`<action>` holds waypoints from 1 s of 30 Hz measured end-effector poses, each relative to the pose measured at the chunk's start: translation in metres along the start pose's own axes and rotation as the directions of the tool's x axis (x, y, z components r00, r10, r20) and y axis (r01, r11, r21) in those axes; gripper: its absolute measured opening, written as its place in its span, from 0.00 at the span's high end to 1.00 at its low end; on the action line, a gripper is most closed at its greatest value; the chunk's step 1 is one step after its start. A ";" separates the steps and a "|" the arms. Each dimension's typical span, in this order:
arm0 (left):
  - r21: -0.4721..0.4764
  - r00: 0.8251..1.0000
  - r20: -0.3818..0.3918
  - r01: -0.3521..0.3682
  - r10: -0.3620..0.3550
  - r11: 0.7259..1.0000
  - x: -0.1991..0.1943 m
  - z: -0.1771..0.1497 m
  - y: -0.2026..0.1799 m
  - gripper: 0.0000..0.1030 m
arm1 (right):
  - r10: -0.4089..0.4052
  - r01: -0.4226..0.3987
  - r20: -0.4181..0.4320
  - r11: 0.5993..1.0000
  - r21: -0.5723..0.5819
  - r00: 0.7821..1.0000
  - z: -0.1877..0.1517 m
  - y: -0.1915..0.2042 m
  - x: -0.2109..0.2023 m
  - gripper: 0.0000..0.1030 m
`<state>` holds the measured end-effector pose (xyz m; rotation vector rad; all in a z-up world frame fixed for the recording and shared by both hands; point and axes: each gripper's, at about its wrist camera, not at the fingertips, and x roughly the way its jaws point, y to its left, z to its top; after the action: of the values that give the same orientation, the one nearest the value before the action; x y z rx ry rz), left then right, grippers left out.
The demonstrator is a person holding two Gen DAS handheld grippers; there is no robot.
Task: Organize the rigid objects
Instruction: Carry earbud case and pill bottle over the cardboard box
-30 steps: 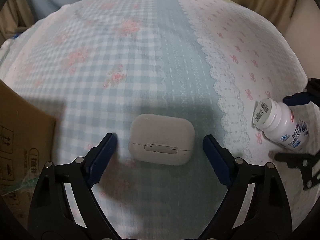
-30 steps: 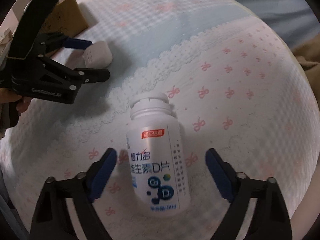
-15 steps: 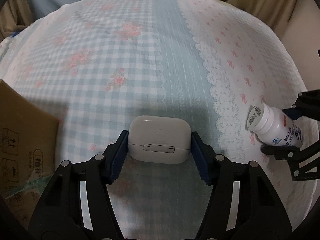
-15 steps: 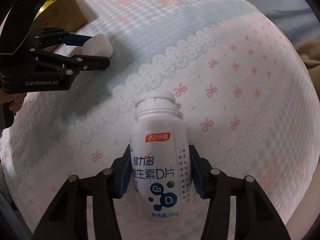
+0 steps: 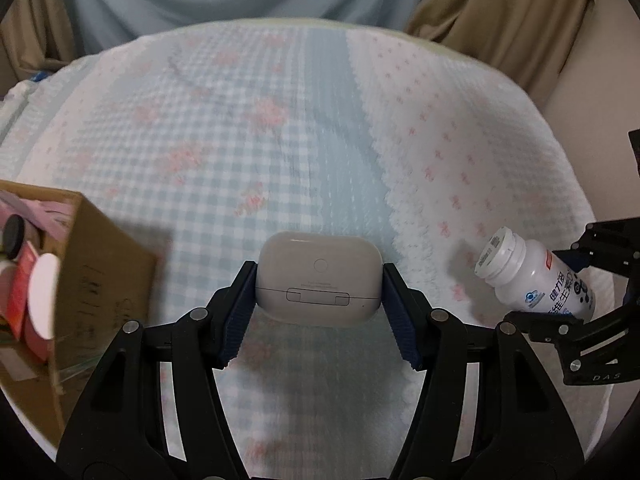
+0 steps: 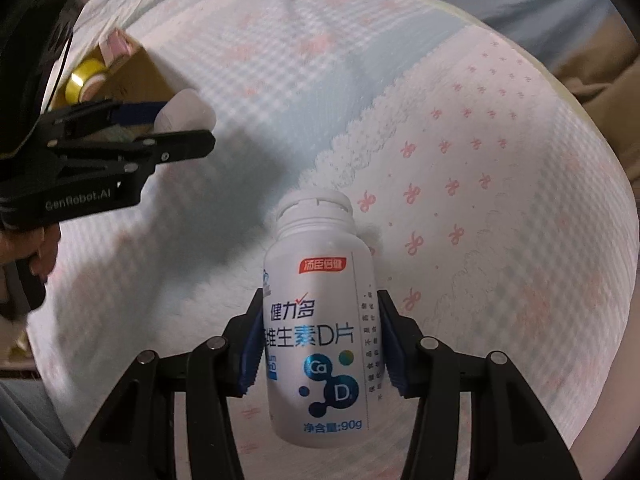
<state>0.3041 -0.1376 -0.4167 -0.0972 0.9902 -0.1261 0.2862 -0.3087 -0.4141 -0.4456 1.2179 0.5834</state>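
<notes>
My left gripper [image 5: 318, 300] is shut on a white earbud case [image 5: 318, 278] and holds it above the patterned bedspread [image 5: 280, 152]. My right gripper [image 6: 318, 340] is shut on a white vitamin bottle [image 6: 318, 320] with blue lettering, lifted off the bed, cap pointing away. The bottle also shows in the left wrist view [image 5: 532, 276], held by the right gripper [image 5: 560, 288] at the far right. The left gripper [image 6: 176, 128] with the earbud case [image 6: 184, 114] shows at the upper left of the right wrist view.
An open cardboard box [image 5: 80, 280] holding several small items stands at the left; it also shows in the right wrist view [image 6: 120, 68]. Curtains [image 5: 500, 8] hang behind the bed. The bed edge curves round at the right.
Both grippers closed on their objects, the left on the earbud case and the right on the bottle, and both have lifted them off the bedspread. The box has come further into view.
</notes>
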 end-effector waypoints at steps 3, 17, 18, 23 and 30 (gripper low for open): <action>-0.008 1.000 0.023 0.007 -0.006 1.000 -0.023 0.003 0.002 0.44 | 0.009 -0.011 0.029 0.998 0.057 1.000 -0.002 0.004 -0.024 0.54; -0.064 0.991 0.134 0.023 -0.014 0.998 -0.181 -0.007 0.038 0.44 | 0.000 -0.083 0.226 0.931 0.356 0.974 -0.001 0.068 -0.157 0.54; -0.064 0.991 0.136 0.018 -0.009 0.998 -0.191 -0.008 0.041 0.44 | -0.001 -0.086 0.230 0.926 0.367 0.973 0.002 0.075 -0.164 0.54; -0.066 0.991 0.135 -0.005 0.014 0.998 -0.241 -0.005 0.072 0.44 | 0.041 -0.150 0.278 0.912 0.383 0.960 0.022 0.111 -0.193 0.54; -0.059 0.987 0.158 -0.008 0.017 0.998 -0.276 0.008 0.133 0.44 | 0.056 -0.179 0.305 0.903 0.390 0.951 0.061 0.162 -0.203 0.54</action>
<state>0.1692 0.0356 -0.2029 -0.1520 0.8353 -0.0764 0.1818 -0.1824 -0.2035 0.0755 1.0539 0.4565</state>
